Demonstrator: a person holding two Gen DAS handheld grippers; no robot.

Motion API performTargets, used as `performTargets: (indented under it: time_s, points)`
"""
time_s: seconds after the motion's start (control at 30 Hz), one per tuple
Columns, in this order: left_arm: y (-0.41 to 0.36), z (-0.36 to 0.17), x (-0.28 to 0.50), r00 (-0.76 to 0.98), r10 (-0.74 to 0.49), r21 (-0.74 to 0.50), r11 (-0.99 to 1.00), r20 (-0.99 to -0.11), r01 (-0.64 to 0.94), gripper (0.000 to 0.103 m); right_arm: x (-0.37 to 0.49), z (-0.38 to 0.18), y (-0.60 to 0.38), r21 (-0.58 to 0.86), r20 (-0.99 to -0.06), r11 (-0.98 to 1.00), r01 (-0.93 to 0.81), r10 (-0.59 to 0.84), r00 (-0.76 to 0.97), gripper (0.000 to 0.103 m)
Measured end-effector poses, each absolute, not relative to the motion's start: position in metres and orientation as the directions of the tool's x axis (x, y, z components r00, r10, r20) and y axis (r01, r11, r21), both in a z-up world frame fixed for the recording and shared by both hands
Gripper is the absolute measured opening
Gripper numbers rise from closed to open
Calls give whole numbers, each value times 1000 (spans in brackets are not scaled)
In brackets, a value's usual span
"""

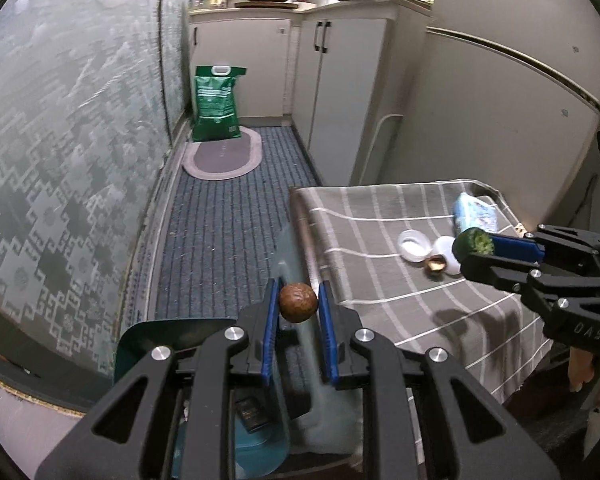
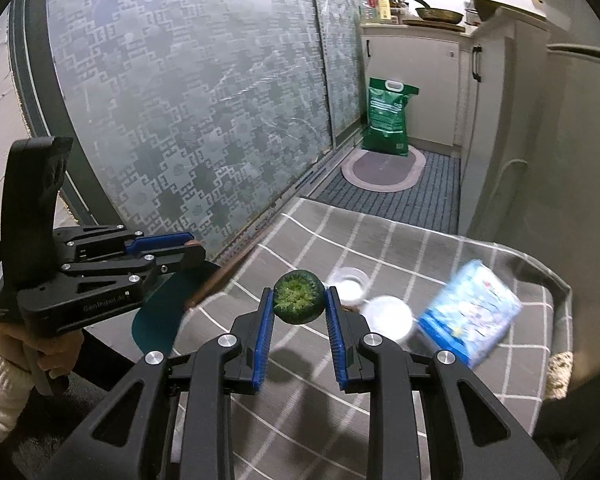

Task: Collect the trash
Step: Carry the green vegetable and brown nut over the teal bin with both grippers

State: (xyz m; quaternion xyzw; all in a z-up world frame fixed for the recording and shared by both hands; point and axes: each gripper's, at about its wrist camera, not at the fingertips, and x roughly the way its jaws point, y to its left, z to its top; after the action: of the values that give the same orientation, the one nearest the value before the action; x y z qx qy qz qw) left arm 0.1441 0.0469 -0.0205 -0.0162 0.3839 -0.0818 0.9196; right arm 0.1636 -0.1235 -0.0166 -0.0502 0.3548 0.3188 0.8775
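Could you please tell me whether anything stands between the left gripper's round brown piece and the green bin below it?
Nothing visible does. The left gripper holds the round brown piece of trash beside the table edge, and the green bin's open rim lies just below, left of it.

Both wrist views look steeply down, sharing the checked table (image 1: 380, 248).

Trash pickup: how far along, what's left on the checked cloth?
In hand: left claw grips a brown ball, right claw a green cut-open fruit. Neither binned yet; a teal bin sits below. Left: two white cups, blue packet. Nothing visibly done.
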Motion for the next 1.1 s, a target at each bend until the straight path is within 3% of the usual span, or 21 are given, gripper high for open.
performTargets:
  time_s: [0.67, 1.1]
  points:
    - [107, -60, 124, 595, -89, -43, 995, -798, 90, 25, 161, -8, -44, 145, -645, 721, -678, 588, 488, 26]
    - [142, -52, 102, 609, -66, -40, 998, -790, 57, 25, 158, -22, 21, 147, -682, 670, -728, 602, 416, 26]
